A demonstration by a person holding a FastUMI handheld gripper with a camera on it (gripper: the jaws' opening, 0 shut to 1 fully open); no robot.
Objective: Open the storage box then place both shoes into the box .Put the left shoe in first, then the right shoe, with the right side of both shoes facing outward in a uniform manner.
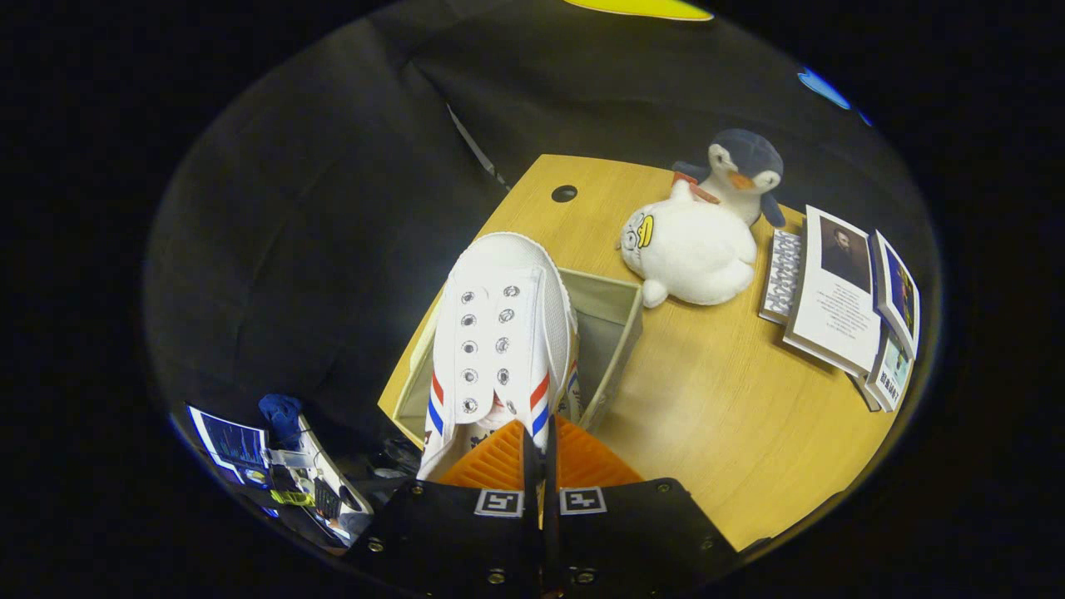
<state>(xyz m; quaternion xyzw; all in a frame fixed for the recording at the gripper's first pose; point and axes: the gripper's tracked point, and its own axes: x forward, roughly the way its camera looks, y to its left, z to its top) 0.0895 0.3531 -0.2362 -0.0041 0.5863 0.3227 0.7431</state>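
Wooden bench (732, 416), pale grain, with a round cable hole near its far edge; it carries every item named below. Open storage box (611, 320), fabric-walled and beige, set at the bench's near left corner; its lid is not in sight and its interior wall shows bare to the right of the shoe. White canvas shoe (499, 333), laceless, with red and blue stripes near the heel, held toe-away directly over the box and seemingly partly lowered into it. A second striped edge shows just right of it, low in the box; whether that is the other shoe cannot be told. White plush toy (691, 249) lying beyond the box, with a penguin plush (745, 170) touching it from behind. Stack of books (840, 291) at the bench's right side, well apart from the box. Gripper (541, 453), its jaws nearly closed, pinching the shoe's heel end between them.

Progress, as judged: the box stands open and one shoe is at the point of placement. Which shoe this is, and which side will face outward, cannot be settled here. Release remains.
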